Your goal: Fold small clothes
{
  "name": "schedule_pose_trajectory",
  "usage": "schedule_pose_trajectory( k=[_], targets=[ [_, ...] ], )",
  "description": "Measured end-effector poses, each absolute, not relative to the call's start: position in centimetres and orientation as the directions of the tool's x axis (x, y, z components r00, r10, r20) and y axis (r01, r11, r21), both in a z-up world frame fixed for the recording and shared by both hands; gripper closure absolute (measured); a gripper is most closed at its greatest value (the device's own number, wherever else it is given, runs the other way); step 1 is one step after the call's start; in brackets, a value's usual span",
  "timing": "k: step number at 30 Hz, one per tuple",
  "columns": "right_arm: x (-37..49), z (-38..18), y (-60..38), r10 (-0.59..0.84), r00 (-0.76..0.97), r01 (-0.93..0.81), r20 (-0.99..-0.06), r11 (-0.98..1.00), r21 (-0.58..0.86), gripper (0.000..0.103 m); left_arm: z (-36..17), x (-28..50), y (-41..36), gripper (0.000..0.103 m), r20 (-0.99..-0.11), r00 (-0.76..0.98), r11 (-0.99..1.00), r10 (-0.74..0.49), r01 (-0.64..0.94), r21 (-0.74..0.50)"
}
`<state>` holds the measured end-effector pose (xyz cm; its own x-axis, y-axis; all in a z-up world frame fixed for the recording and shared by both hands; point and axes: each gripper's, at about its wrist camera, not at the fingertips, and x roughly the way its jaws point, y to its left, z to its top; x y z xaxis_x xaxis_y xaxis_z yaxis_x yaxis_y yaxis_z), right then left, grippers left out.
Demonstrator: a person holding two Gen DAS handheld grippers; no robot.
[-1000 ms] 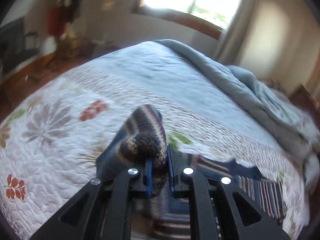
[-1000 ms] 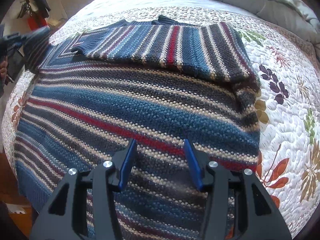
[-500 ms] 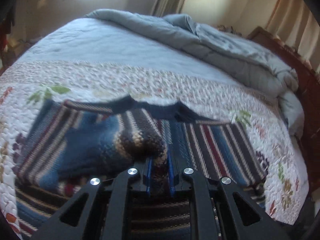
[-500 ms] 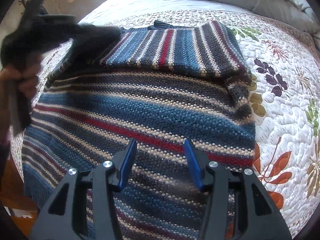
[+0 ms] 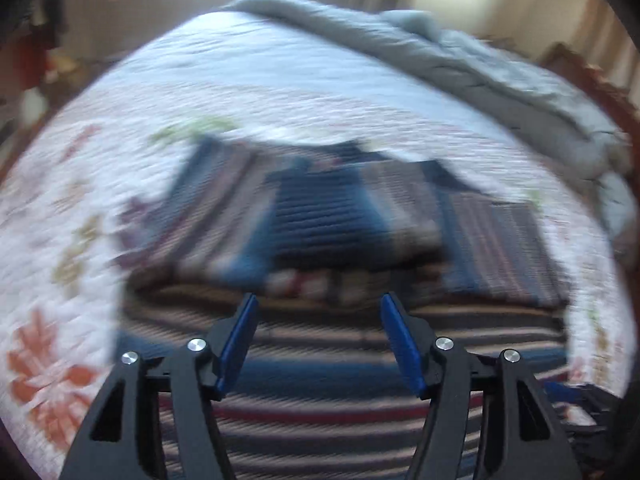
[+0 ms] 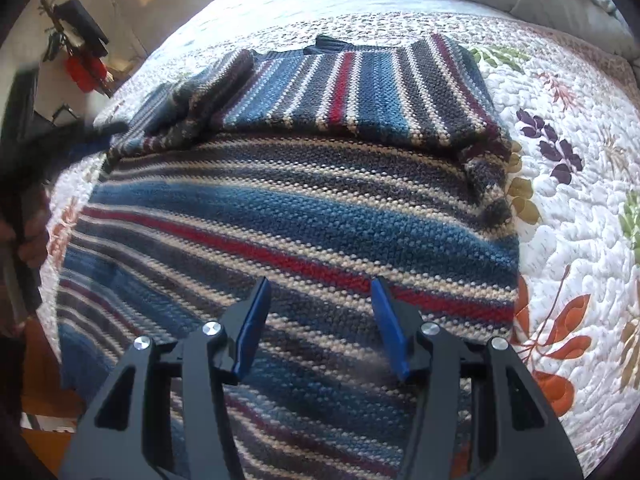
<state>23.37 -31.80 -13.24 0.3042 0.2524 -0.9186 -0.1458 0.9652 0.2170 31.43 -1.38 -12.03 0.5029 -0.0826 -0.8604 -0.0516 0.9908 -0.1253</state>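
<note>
Both grippers, left (image 5: 318, 340) and right (image 6: 318, 324), gape empty; sweater (image 6: 288, 216) sleeves folded at upper frame, body unfolded.

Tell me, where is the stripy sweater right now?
The stripy sweater lies flat on the flowery quilt, filling the middle of the right wrist view, under the open right gripper.

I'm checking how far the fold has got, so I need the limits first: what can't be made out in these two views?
- Left wrist view: motion blur smears the sweater; how its folded sleeves lie cannot be read.
- Right wrist view: the right gripper hides the knit under it, and the frame's lower edge cuts off the hem.
- Right wrist view: the left gripper is a dark blur at the left edge; its jaws cannot be judged there.
</note>
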Motion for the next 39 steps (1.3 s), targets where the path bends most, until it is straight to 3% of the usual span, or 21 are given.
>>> schedule_pose_trajectory(
  k=[2,8,14,21,28,30,34,37,38,39],
  targets=[
    [23.4,-13.6,-31.8,0.267,0.284,-0.133,-0.921,0.962,0.238,0.051,-12.6,30.6,0.2,0.039,-0.871,0.491,0.990,-0.029,-0.104,-0.092],
    [24.3,-15.3,-31.0,0.224,0.202,-0.120,-0.953,0.972,0.203,0.049,-16.5,29.1,3.1,0.039,-0.918,0.389,0.981,-0.074,-0.138,-0.137],
    [27.8,-10.6,-25.3,0.215,0.255,-0.172,-0.943,0.970,0.175,0.050,-17.1,28.7,5.5,0.030,-0.879,0.450,0.961,-0.158,-0.133,-0.241],
    [36.2,-8.8,-12.9,0.348,0.252,-0.263,-0.903,0.923,0.282,0.051,-17.2,29.7,8.8,0.021,-0.880,0.464,0.975,0.104,-0.223,-0.003],
    [41.5,-12.1,-5.7,0.205,0.194,-0.244,-0.959,0.957,0.156,0.051,-17.6,30.7,10.1,0.021,-0.888,0.458,0.966,0.041,-0.246,-0.082],
    [42.2,-13.1,-4.4,0.131,0.179,-0.243,-0.975,0.966,0.085,0.040,-17.5,31.1,10.0,0.021,-0.889,0.456,0.962,0.033,-0.255,-0.095],
    [42.8,-15.7,-2.6,-0.033,0.144,-0.256,-0.989,0.964,-0.069,0.040,-17.5,31.4,11.0,0.021,-0.891,0.454,0.956,0.002,-0.262,-0.132],
    [43.2,-16.3,-2.5,-0.079,0.157,-0.254,-0.984,0.960,-0.118,0.055,-17.6,31.3,11.6,0.021,-0.888,0.459,0.948,-0.014,-0.277,-0.158],
    [43.3,-16.2,-2.6,-0.067,0.159,-0.252,-0.985,0.962,-0.106,0.063,-17.6,31.3,11.7,0.021,-0.888,0.460,0.947,-0.015,-0.277,-0.159],
    [43.2,-15.9,-3.2,-0.045,0.161,-0.251,-0.986,0.964,-0.085,0.080,-17.5,31.2,11.6,0.021,-0.887,0.461,0.948,-0.011,-0.278,-0.157]
  ],
)
